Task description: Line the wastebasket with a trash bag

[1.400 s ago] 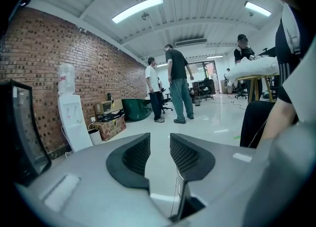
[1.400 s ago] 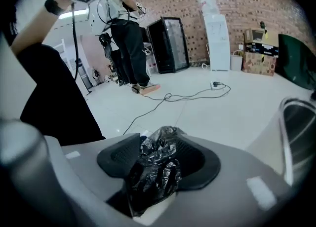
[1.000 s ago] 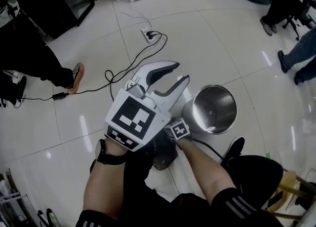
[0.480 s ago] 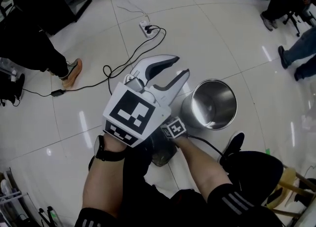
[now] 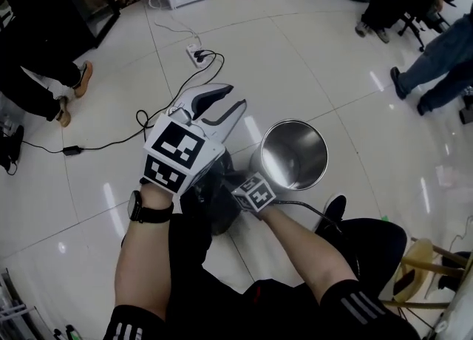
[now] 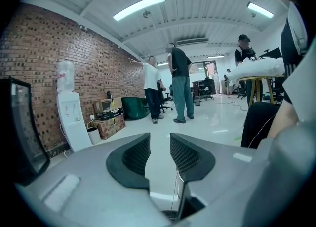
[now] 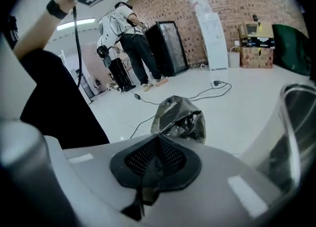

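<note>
The steel wastebasket (image 5: 294, 155) stands open and unlined on the white floor, and its rim (image 7: 296, 122) shows at the right of the right gripper view. A crumpled black trash bag (image 5: 214, 202) hangs bunched just left of it, below my hands. My right gripper (image 7: 157, 139) is shut on a fold of the trash bag (image 7: 180, 117), which dangles beyond its tips. In the head view only its marker cube (image 5: 253, 192) shows. My left gripper (image 5: 225, 102) is held above the bag, jaws open with nothing between them (image 6: 159, 139).
A power strip (image 5: 196, 54) with a black cable lies on the floor beyond the grippers. People stand at the left (image 5: 37, 72) and at the far right (image 5: 432, 65). My shoe (image 5: 332, 209) is by the basket, and a wooden stool (image 5: 417, 272) is at the lower right.
The right gripper's cube has risen and the black bag has come up off the floor with it, closer under the left gripper. The left gripper stays open.
</note>
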`<state>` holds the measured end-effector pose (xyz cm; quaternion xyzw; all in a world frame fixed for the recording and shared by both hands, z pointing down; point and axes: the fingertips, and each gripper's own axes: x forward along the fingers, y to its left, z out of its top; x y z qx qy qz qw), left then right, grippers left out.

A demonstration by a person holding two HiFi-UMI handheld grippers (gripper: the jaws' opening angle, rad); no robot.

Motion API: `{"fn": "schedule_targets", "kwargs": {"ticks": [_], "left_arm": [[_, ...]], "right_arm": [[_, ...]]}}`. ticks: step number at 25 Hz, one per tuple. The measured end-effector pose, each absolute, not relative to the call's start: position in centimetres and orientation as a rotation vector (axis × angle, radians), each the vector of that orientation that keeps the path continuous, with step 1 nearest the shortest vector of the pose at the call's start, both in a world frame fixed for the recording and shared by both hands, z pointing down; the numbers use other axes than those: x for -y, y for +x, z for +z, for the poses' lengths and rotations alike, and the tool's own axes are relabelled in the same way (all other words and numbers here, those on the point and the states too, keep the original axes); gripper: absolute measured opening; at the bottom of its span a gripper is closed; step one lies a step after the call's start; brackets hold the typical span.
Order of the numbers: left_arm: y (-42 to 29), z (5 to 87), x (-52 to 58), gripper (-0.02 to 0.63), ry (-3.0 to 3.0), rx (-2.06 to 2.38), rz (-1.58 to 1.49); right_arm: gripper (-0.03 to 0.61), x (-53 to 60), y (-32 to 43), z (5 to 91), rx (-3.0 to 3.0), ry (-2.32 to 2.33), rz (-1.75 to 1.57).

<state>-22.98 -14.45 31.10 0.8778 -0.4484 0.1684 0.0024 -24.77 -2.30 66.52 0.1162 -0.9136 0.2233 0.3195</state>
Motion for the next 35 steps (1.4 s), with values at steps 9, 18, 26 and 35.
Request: {"fn": "schedule_targets", "kwargs": {"ticks": [9, 18, 26, 35], "left_arm": [[-24.1, 31.5, 15.4, 0.118, 2.698, 1.48, 0.555], [-24.5, 30.9, 16.1, 0.135, 2.66, 1.556, 0.521], [-21.9, 35.5, 16.6, 0.212, 2.581, 1.409, 0.689], [-19.1, 44.4, 18.5, 0.244, 2.428, 1.287, 1.044]], "right_arm": [[0.006, 6.3, -19.4, 54.9, 2.564, 0.427, 0.425], [0.006, 10.3, -11.6, 46.4, 2.597, 0.541, 0.275], [0.006, 13.2, -4.7, 45.1, 2.554, 0.663, 0.332], [0.006, 12.4, -2.3, 47.6, 2.519, 0.594, 0.414]]}}
